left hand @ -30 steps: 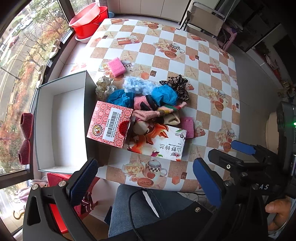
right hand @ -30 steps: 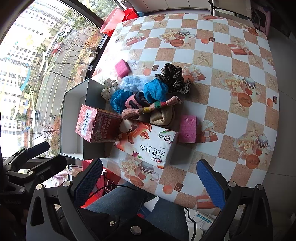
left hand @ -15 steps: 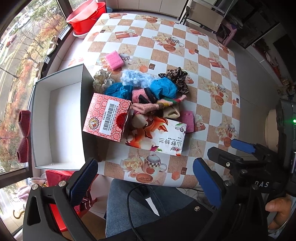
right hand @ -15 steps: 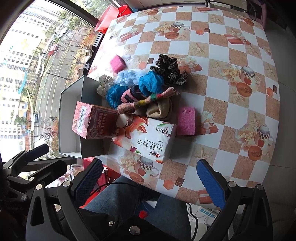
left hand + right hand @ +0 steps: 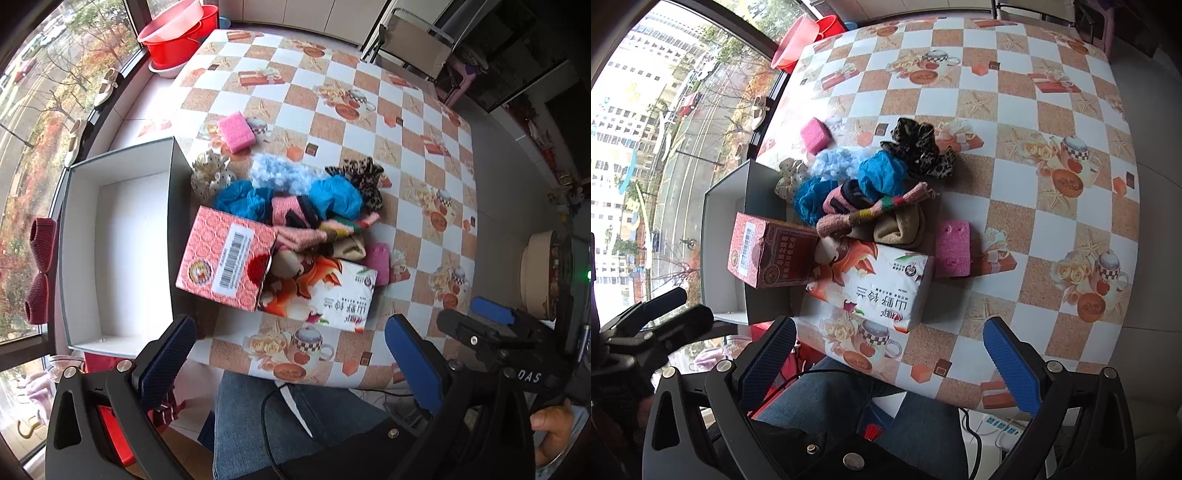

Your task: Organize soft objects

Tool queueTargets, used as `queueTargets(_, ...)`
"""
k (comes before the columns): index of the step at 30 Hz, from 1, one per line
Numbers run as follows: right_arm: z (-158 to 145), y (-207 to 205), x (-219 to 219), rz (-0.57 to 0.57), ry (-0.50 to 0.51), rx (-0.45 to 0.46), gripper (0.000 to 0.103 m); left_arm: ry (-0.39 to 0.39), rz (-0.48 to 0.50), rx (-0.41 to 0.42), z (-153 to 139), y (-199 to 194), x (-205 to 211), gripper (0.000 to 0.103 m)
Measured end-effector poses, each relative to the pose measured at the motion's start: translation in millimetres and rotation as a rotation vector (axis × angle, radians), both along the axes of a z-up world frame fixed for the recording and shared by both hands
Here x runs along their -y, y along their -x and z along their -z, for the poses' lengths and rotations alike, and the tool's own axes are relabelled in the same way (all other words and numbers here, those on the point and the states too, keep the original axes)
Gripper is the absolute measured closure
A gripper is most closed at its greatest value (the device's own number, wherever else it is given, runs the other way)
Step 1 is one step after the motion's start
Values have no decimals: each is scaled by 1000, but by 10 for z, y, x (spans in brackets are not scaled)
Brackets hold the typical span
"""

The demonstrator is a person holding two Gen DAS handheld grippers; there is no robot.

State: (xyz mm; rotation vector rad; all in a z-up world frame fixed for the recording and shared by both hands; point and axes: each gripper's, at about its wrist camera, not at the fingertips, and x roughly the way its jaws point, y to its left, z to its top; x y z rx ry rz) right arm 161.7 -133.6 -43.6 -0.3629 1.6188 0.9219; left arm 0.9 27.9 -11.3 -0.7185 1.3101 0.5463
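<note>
Both claws hover released above the near bench point(image 5: 402, 122) edge. The soft pile point(image 5: 871, 192) lies ahead beside the white box point(image 5: 110, 236); the left claw point(image 5: 288, 354) seems nearer the box.

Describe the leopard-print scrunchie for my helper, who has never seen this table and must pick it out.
Find the checkered table, then the heap of soft things beside the open white box. At the heap's far right edge lies the leopard-print scrunchie, touching a bright blue bundle. It alone has dark spotted fabric.
</note>
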Motion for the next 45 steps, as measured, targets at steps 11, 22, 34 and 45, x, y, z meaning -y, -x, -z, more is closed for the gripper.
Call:
queueTargets(11,60,-167,77,144,18,1,1,-5,37,-32,164,-284,-679,0)
queueTargets(22,331,-230,111,386,76,0,1,-19,73,-116,785,-919,-1547,0)
queueTargets(34,696,-538,-254,434,143,31,1,79,-151,-196,1664,-1302,-2132,0)
queueTargets(45,1191,-976,-1156,388,63,41,1,74,-217,-216,2225,-1352,-2405,0)
